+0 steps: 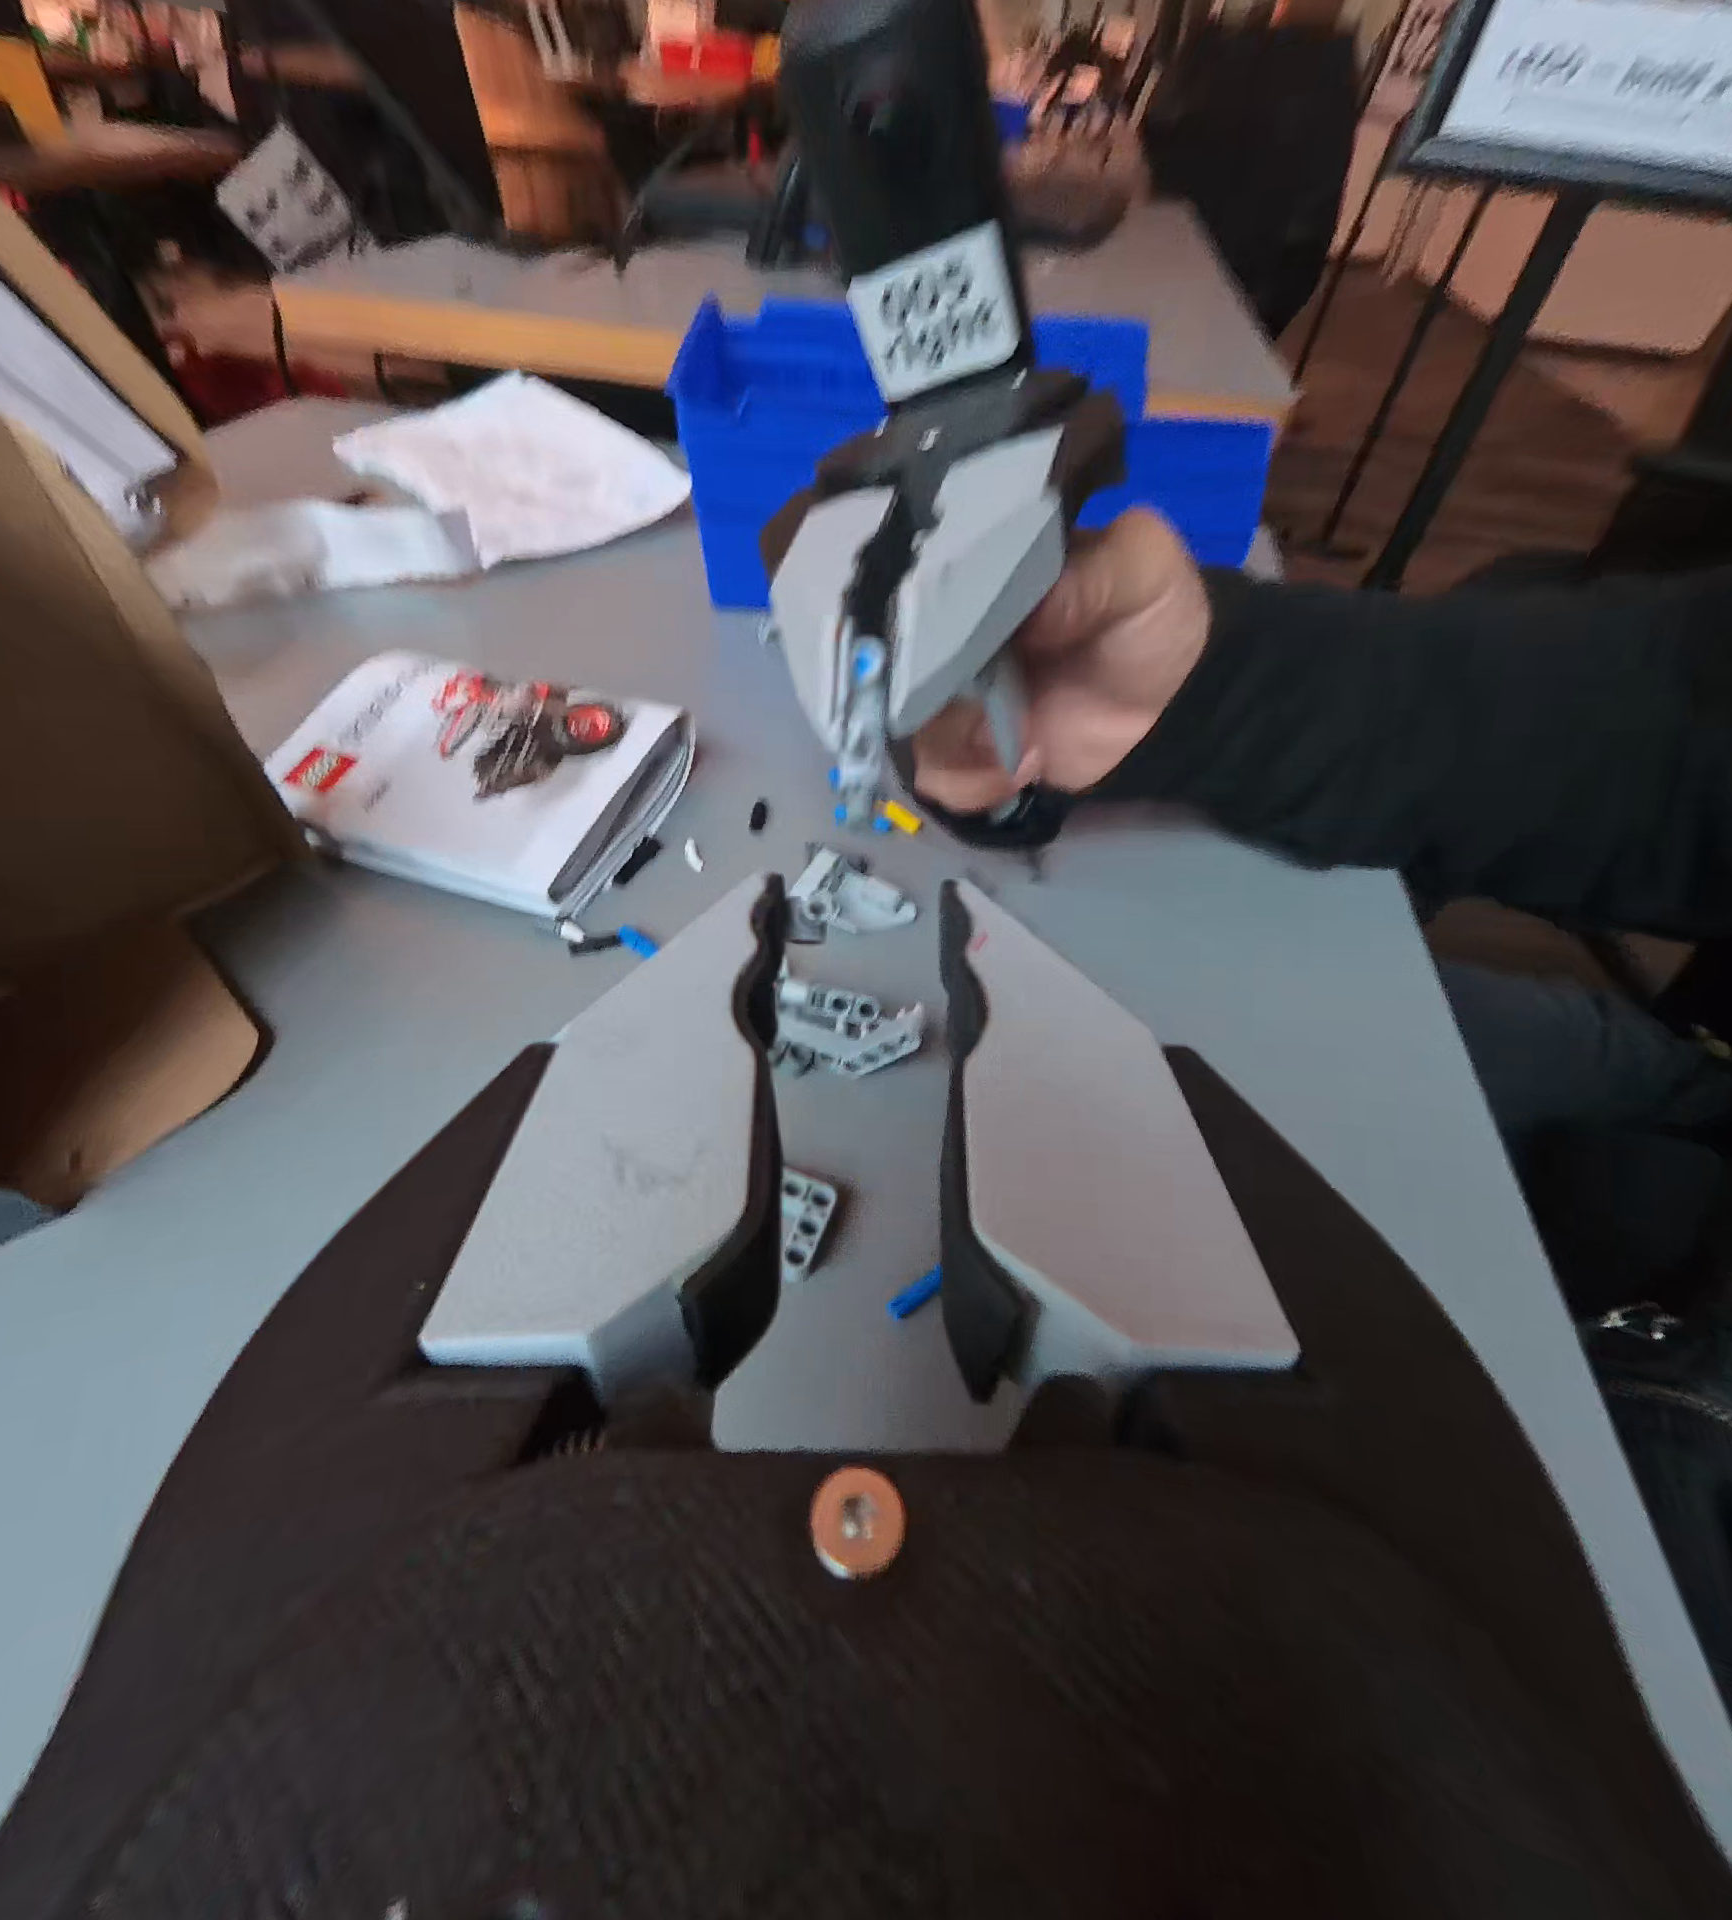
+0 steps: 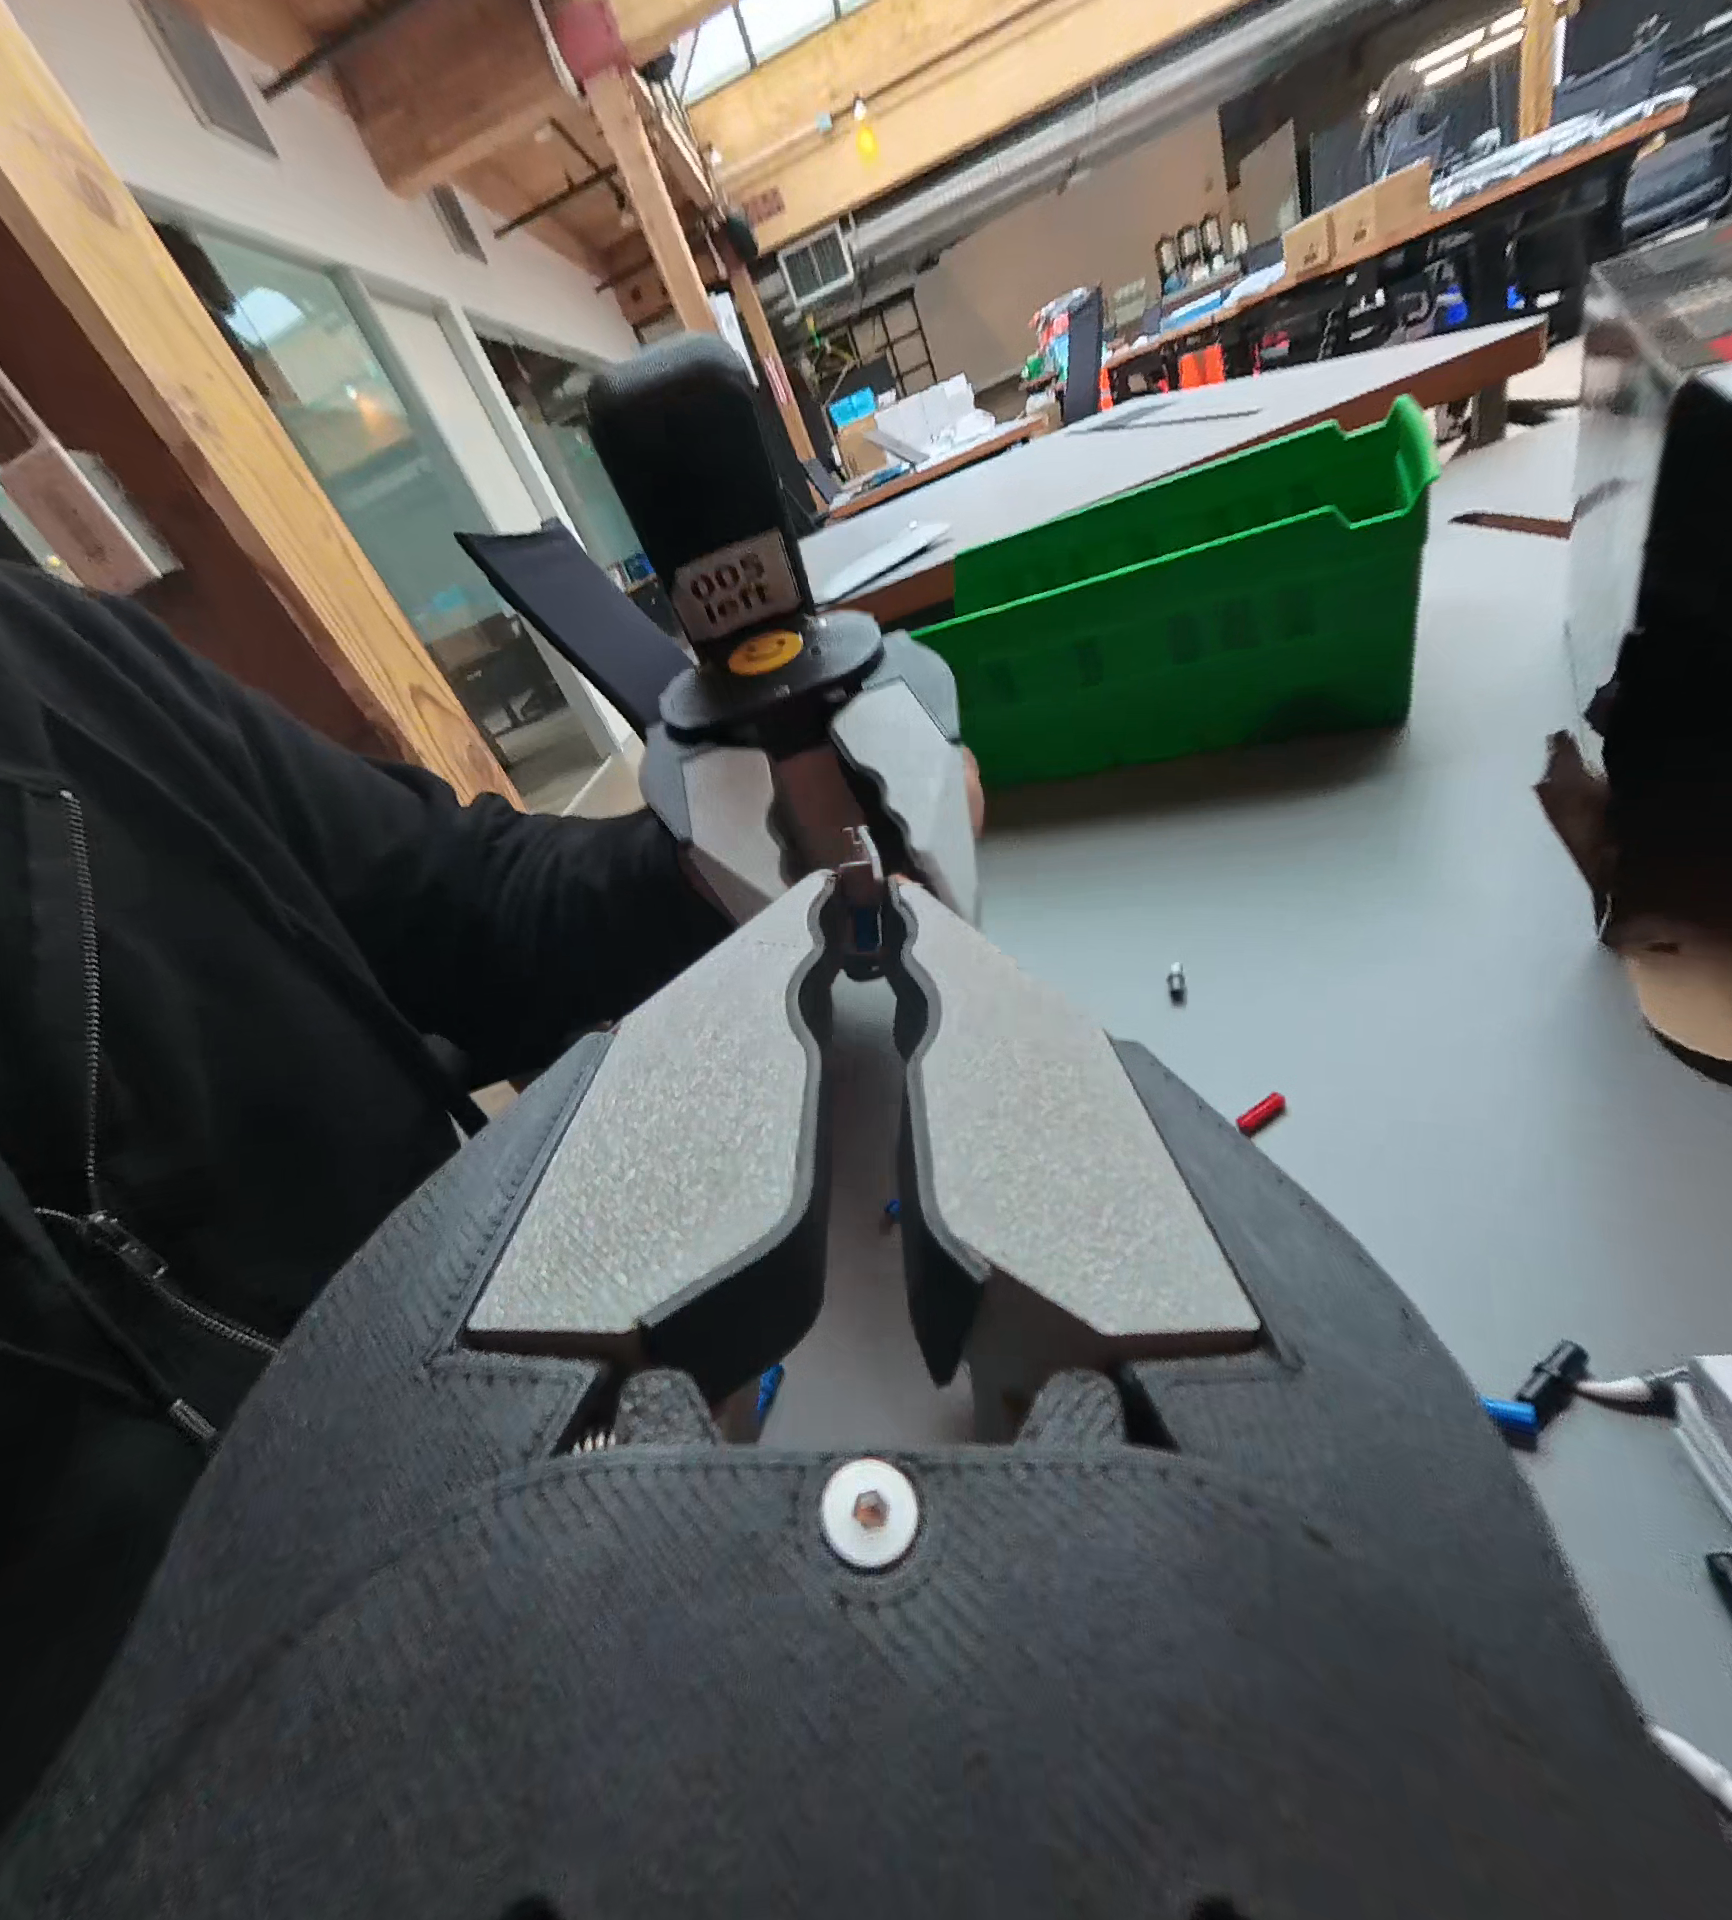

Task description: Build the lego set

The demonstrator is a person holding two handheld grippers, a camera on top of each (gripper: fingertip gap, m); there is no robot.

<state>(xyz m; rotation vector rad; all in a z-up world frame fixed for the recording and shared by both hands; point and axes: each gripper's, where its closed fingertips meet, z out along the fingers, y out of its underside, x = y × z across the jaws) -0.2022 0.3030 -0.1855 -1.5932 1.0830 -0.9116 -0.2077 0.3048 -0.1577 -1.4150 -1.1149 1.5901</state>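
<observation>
The left gripper hangs low over the grey desk, its fingers pointing forward and spread well apart with nothing between them. Straight below that gap lie loose light-grey beams, another small grey assembly just past the fingertips, a short perforated grey plate nearer the gripper's base and a blue pin beside the right-hand finger.

Across from it, the right gripper is tipped steeply downward, gripped from behind by a bare hand coming out of a black sleeve. Its fingers are drawn in narrow and pinch a slim grey lego piece with blue pins, which hangs down toward the desk above a few scattered bits, among them a yellow piece and a small black pin. In the right wrist view the same piece sits clamped right at the fingertips of the right gripper, its top poking out beyond them, with the left gripper facing it close behind.

To the left of the work area lies the instruction booklet, and beyond it crumpled white bags. A blue bin stands at the far side behind the right gripper, a green bin farther along the desk, and a red pin lies alone on the surface.
</observation>
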